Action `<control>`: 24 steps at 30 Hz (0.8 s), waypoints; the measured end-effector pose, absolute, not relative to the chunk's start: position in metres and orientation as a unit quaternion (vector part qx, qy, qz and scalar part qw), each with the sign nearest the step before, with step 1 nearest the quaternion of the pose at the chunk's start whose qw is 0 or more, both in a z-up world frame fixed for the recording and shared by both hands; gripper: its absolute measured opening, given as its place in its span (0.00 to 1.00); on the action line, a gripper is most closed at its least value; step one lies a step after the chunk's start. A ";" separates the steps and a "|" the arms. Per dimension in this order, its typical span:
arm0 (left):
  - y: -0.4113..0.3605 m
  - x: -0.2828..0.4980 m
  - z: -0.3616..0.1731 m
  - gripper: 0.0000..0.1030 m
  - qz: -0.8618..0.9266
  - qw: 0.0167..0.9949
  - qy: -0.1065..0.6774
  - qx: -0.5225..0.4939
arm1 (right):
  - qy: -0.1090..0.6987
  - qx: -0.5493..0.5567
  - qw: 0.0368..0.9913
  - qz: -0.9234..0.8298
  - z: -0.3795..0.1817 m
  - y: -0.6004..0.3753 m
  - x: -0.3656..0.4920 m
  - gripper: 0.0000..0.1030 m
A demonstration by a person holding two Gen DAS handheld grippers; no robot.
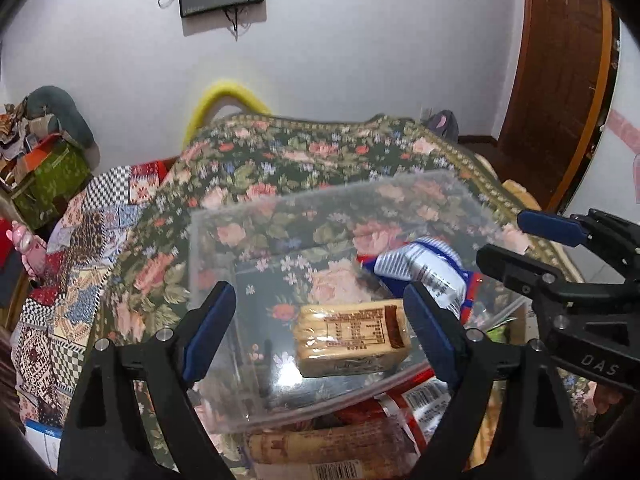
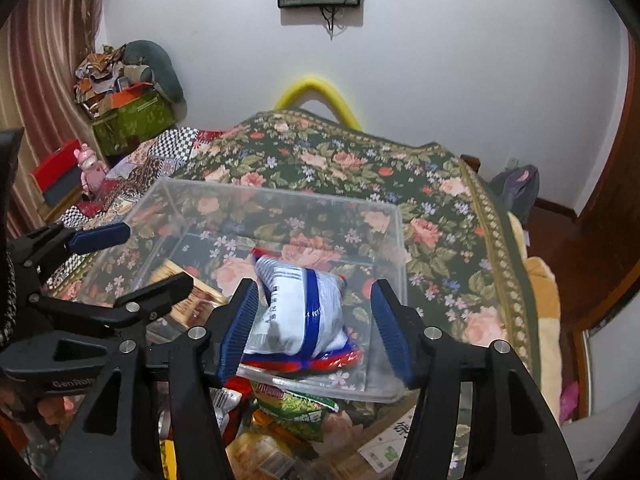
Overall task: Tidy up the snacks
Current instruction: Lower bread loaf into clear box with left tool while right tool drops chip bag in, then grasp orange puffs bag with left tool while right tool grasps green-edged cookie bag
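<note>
- Left gripper (image 1: pixel 320 330), black frame w/ blue pads, angled down over the clear rectangular plastic bin (image 1: pixel 224 216); jaws wide apart, nothing pinched.
- Between its pads, seen from the left wrist cam: tan cellophane-wrapped biscuit pack w/ a brown printed label (image 1: pixel 352 338), lying flat on the bin floor. Pads clear of it on both sides.
- Right gripper (image 2: pixel 316 320) also tipped down into the bin (image 2: pixel 396 216), coming in at the right side; in the left cam it (image 1: pixel 516 236) shows at the right edge, pointing left across the bin rim.
- Right jaws apart. White-and-blue striped snack pouch w/ red trim (image 2: pixel 300 312) sits between them, resting on the bin bottom. Left pad is touching or v. close to the pouch edge, can't tell which; right pad stands well clear. Not clamped.
- Same pouch in the left cam (image 1: pixel 424 264): back-right of the biscuit pack, just beside it, tilted up.
- Left gripper visible in the right cam (image 2: pixel 140 256), at left, fingers reaching over the bin's near-left part.
- Bin sits on a dark green floral cloth w/ pink roses (image 2: pixel 360 168) covering the surface.
- In front of the bin, near edge: loose pile of snack packets, incl. a green packet (image 2: pixel 296 404) and a red-and-white barcode wrapper (image 1: pixel 420 400), outside the bin.
- No hand or sleeve in shot, only the tools.
</note>
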State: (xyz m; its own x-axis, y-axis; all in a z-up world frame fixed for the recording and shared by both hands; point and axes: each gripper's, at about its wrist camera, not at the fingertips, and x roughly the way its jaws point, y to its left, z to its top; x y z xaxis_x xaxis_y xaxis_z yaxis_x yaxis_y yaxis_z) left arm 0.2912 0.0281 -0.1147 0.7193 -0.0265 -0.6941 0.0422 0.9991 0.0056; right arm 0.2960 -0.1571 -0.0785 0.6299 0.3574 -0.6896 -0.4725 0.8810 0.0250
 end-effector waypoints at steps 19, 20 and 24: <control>0.040 0.176 -0.086 0.87 -0.036 0.936 0.351 0.014 | 0.318 -0.049 0.917 0.235 -0.043 -0.203 0.218 0.59; 0.040 0.170 -0.090 0.88 -0.035 0.934 0.355 0.014 | 0.321 -0.049 0.916 0.234 -0.046 -0.204 0.214 0.60; 0.040 0.150 -0.109 0.88 -0.040 0.926 0.374 0.013 | 0.345 -0.048 0.908 0.233 -0.063 -0.211 0.202 0.61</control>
State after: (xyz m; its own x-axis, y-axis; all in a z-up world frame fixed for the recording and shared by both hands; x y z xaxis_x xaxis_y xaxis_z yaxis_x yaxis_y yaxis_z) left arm 0.1498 0.0400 -0.1090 0.7170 -0.0640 -0.6942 0.0834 0.9965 -0.0058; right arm 0.2019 -0.2107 -0.0633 0.6539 0.3890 -0.6489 -0.4557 0.8872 0.0727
